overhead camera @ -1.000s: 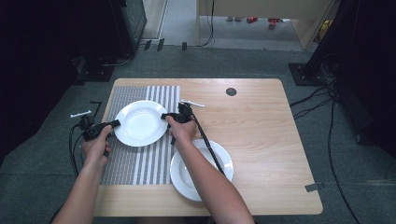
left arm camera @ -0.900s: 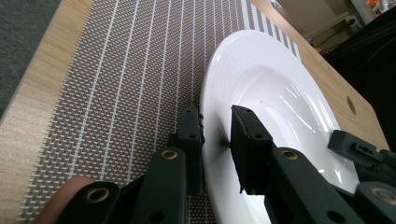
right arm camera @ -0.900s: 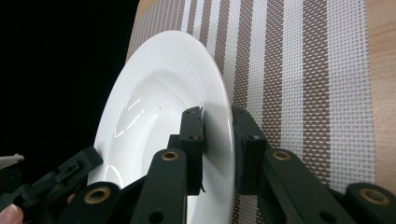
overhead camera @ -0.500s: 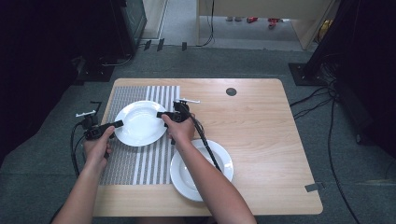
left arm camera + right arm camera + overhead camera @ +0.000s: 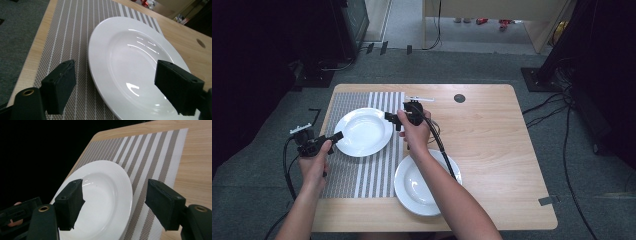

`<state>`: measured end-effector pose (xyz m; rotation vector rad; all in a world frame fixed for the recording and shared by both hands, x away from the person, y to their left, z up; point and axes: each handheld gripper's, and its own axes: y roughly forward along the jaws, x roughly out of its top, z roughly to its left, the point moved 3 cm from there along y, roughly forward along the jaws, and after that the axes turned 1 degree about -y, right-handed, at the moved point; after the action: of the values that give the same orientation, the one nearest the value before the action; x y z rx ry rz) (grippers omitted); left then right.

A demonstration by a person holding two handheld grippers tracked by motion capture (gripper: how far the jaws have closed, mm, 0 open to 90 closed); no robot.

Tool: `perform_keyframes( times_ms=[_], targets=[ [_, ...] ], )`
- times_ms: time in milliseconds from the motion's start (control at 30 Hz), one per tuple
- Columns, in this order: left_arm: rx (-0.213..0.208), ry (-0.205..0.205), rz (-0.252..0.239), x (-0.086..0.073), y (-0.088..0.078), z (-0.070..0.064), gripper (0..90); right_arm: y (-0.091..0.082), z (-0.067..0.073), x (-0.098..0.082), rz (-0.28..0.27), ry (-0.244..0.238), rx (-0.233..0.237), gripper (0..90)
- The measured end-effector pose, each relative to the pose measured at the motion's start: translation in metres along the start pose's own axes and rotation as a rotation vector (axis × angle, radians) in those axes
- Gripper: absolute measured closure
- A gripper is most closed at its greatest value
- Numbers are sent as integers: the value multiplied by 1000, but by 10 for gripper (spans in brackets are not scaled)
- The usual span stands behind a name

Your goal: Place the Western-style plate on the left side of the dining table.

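A white plate [image 5: 363, 131] lies on a grey-and-white striped placemat [image 5: 377, 170] at the table's left. My left gripper [image 5: 337, 136] sits open at the plate's left rim. In the left gripper view the plate [image 5: 140, 65] lies ahead of and below the left gripper [image 5: 118, 86], whose jaws stand wide apart. My right gripper [image 5: 392, 120] is open at the plate's right rim. In the right gripper view the plate's [image 5: 100, 202] edge runs between the wide-apart jaws of the right gripper [image 5: 117, 200]. Neither gripper holds anything.
A second white plate [image 5: 424, 185] rests on the bare wood by the table's front edge, under my right forearm. A small white object [image 5: 419, 99] lies at the mat's far edge, with a dark round hole [image 5: 459, 98] in the tabletop to its right. Cables trail on the floor at right.
The plate has stayed in place on the mat. My right gripper has shifted slightly back and right from the rim, and my left hand has drawn a little toward me.
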<state>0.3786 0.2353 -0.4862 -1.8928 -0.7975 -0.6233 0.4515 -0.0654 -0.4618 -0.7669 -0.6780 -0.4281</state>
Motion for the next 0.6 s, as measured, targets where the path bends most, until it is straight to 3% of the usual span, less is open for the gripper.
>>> perform_keyframes(
  times_ms=[167, 267, 600],
  targets=[
    [-13, 38, -10, -9, -9, -10, 170, -20, -3, 1, -7, -35, 0, 307],
    [5, 70, -15, -14, -14, -14, 170, -27, -6, -2, -5, -41, -1, 308],
    [14, 117, -17, -40, -32, -20, 170, -60, -18, -12, -20, -78, 9, 287]
  ],
)
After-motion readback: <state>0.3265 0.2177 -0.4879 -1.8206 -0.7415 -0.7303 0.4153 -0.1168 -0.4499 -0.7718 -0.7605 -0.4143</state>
